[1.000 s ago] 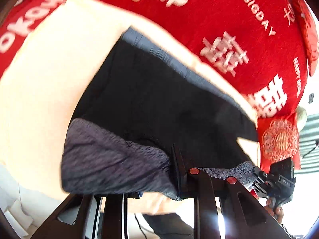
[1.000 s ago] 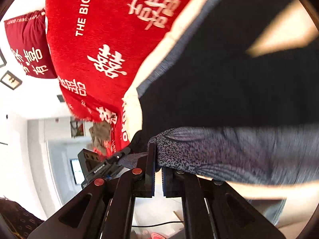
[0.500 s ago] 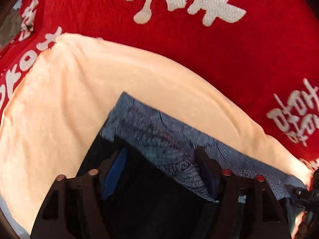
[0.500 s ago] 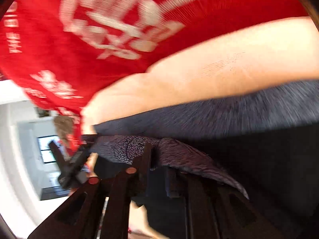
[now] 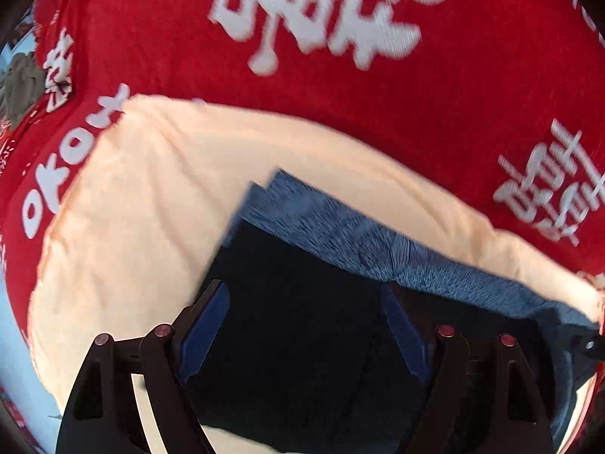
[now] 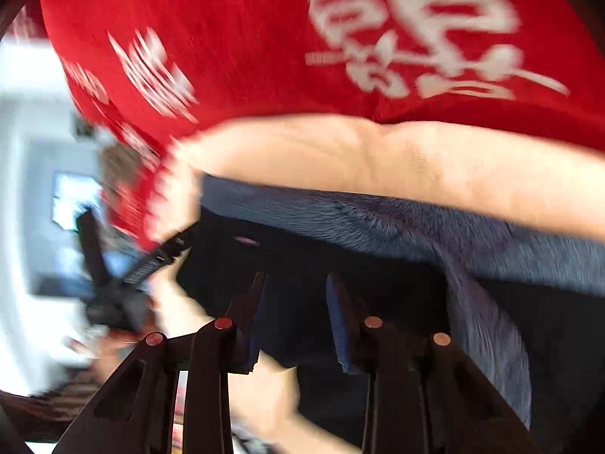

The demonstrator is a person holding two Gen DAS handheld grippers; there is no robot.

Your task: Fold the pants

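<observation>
Red plush blanket w/ white printed characters [image 5: 378, 121] covers the bed-like surface; a pale peach cloth [image 5: 151, 196] lies on top as the work area. On it: dark navy pants w/ a blue-grey heathered band along the far edge [image 5: 310, 302], lying flat, far edge roughly parallel to the peach cloth's border.

Left gripper [image 5: 302, 325]: jaws spread wide, nothing pinched, navy fabric lying under and between the blue pads [image 5: 206, 331]. Released.

Right gripper [image 6: 293, 317]: jaws opening, pads not pressing the cloth; dark fabric sits between them but looks let go. Other gripper's black body [image 6: 113, 283] shows at left of the right wrist view, just beside the pants' end.

Step in hand (judgement): fold just laid over, both tools letting go. To do it well: open fully before lifting, so no layer drags up w/ the pads; lift straight off, not sideways, or the top layer skews. Check far edges line up; two band edges show slightly offset at the corner [image 5: 264, 189] in the left view, may want a nudge. Then smooth the top layer before the next fold.

Hard to make out: right view heavily motion-blurred, bkgd room at left unreadable. Near edge of the pants hidden behind gripper bodies in both views. Can't tell how many layers are stacked, nor whether waist or leg end is at the far edge. Whole outline of the garment is cut off by the frame.
</observation>
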